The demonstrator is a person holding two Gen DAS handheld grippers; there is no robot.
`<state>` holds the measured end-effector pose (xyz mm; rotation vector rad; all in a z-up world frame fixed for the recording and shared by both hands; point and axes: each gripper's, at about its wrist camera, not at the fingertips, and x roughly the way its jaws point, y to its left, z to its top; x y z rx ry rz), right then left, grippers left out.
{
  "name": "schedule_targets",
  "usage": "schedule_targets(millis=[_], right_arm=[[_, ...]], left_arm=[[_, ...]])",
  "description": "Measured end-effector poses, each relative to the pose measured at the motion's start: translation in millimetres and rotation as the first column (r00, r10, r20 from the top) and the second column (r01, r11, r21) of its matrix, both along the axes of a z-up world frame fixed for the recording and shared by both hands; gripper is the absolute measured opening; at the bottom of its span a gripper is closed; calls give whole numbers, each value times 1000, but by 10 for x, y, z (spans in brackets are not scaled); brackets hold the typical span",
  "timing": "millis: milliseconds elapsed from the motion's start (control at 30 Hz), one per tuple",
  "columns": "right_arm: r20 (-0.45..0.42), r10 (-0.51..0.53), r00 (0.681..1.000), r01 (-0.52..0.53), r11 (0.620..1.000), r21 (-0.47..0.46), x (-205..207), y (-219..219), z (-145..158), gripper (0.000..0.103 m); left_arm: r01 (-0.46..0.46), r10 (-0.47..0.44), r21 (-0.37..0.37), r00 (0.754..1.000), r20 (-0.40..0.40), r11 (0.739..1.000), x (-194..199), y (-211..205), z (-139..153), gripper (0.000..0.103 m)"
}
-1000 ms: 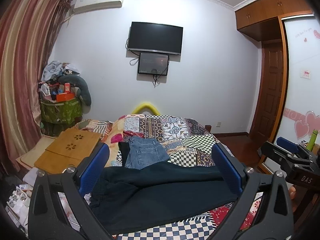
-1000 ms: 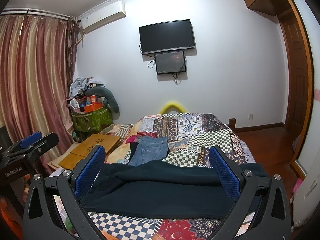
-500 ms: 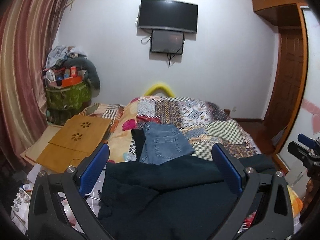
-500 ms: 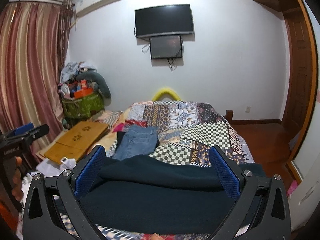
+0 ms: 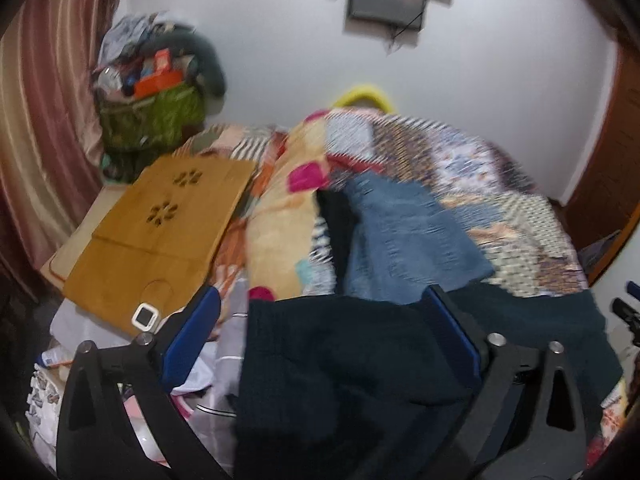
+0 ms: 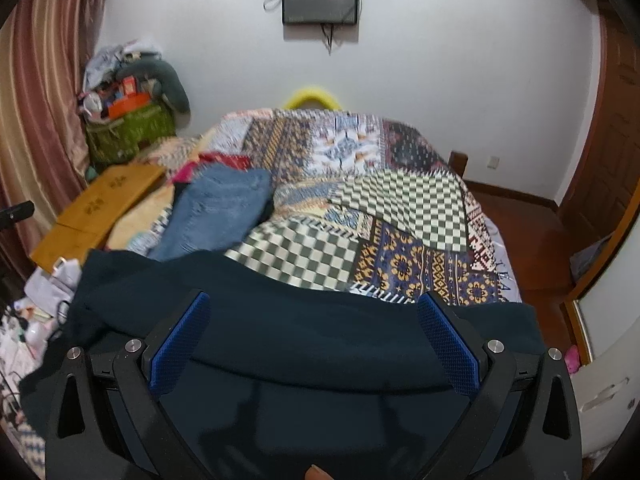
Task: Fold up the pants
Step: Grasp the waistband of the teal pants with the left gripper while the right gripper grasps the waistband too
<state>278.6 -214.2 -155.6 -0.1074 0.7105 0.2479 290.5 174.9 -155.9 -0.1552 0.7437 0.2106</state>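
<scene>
On bedspread edge (image 6: 500,276): "TEA".

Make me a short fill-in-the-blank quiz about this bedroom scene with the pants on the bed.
1. The dark pants lie across the near end of the ____.
2. The folded jeans beyond them are ____ in colour.
3. Both the left tool and the right tool have their jaws ____.
4. The patchwork quilt has a green-and-white ____ patch.

Missing words: bed; blue; open; checkered

Two pants (dark pants (image 6: 304,344), jeans (image 6: 216,216)), two wall screens (image 6: 320,0)
</scene>
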Motion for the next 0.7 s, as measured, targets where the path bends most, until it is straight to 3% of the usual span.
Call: schedule_targets(millis=[133,200,333,533,700], right_arm=[[-70,25,997,-29,999,-43,287,-15,-173,102],[-102,52,993,-58,997,-52,416,-28,-253,101],[-143,108,984,-119,991,-67,605,-8,-400,99],[-248,208,946,-220,975,-19,937,118,-625,96],[-317,268,910,-300,952,-57,1200,274,-830,95]], left_arm=[[-35,32,-34,995,-97,999,310,257,-378,85],[-33,23,-58,986,-163,998,469,363,-613,74],[-45,27,-68,967,-254,997,686,499,-1000,70],[-77,46,-72,934,-355,994,897,606,-1386,61],[-109,54,-116,915,-399,987,1003,722,-1559,50]])
